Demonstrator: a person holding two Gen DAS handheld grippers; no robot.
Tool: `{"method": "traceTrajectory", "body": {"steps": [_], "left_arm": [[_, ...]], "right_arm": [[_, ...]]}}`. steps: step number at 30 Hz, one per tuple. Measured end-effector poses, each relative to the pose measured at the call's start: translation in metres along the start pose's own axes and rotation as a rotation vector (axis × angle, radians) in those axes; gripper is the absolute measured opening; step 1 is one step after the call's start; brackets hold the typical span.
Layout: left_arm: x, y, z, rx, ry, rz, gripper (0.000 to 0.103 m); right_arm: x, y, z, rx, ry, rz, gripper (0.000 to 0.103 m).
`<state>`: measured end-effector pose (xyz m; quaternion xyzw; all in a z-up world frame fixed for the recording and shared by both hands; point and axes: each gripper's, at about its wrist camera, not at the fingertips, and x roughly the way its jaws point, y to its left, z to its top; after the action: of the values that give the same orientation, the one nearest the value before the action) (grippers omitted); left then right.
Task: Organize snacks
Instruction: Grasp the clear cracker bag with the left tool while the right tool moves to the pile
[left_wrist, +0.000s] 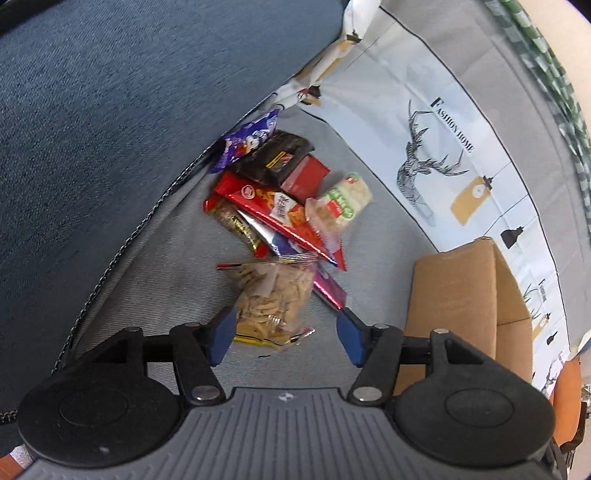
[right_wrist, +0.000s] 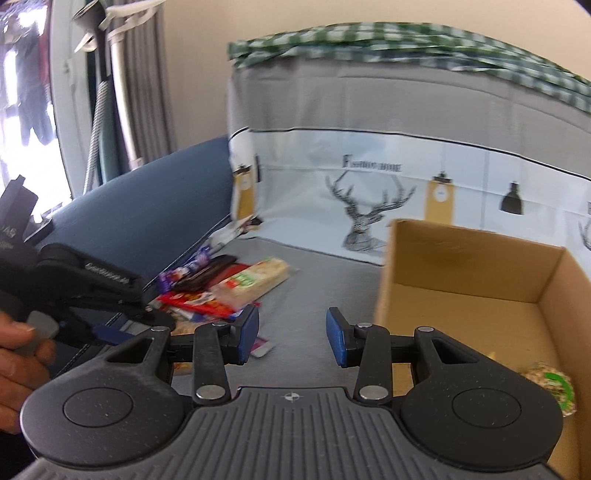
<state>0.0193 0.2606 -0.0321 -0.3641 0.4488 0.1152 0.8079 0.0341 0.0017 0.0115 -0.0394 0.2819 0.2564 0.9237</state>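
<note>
Our left tongs (left_wrist: 283, 334) hang open over the bag of crackers (left_wrist: 271, 301), its pads clear of the wrapper, ready, we judge, to pinch it. Our right tongs (right_wrist: 291, 338) gape empty above the grey cloth (right_wrist: 314, 280). The snack pile (left_wrist: 280, 199) lies against the blue cushion (left_wrist: 129, 110), the cardboard box (right_wrist: 469, 288) just beside; the cushion crowds one side.

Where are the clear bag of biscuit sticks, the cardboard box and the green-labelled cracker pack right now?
clear bag of biscuit sticks (left_wrist: 271, 299): left wrist view, middle of the bag.
cardboard box (right_wrist: 476, 258): right wrist view, inner face of its far wall.
green-labelled cracker pack (left_wrist: 341, 205): left wrist view, on its label.
</note>
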Motion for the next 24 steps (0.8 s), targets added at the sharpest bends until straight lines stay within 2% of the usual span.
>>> {"method": "traceTrajectory", "body": {"steps": [9, 17, 24], "left_arm": [[0.013, -0.003, 0.002, 0.013, 0.021, 0.048, 0.071], [0.027, -0.009, 0.002, 0.047, 0.052, 0.089, 0.072], [0.034, -0.008, 0.004, 0.057, 0.070, 0.098, 0.072]], "right_arm": [[0.024, 0.025, -0.003, -0.035, 0.058, 0.042, 0.042], [0.049, 0.038, -0.011, -0.052, 0.116, 0.040, 0.043], [0.078, 0.044, -0.018, -0.034, 0.174, 0.023, 0.048]]}}
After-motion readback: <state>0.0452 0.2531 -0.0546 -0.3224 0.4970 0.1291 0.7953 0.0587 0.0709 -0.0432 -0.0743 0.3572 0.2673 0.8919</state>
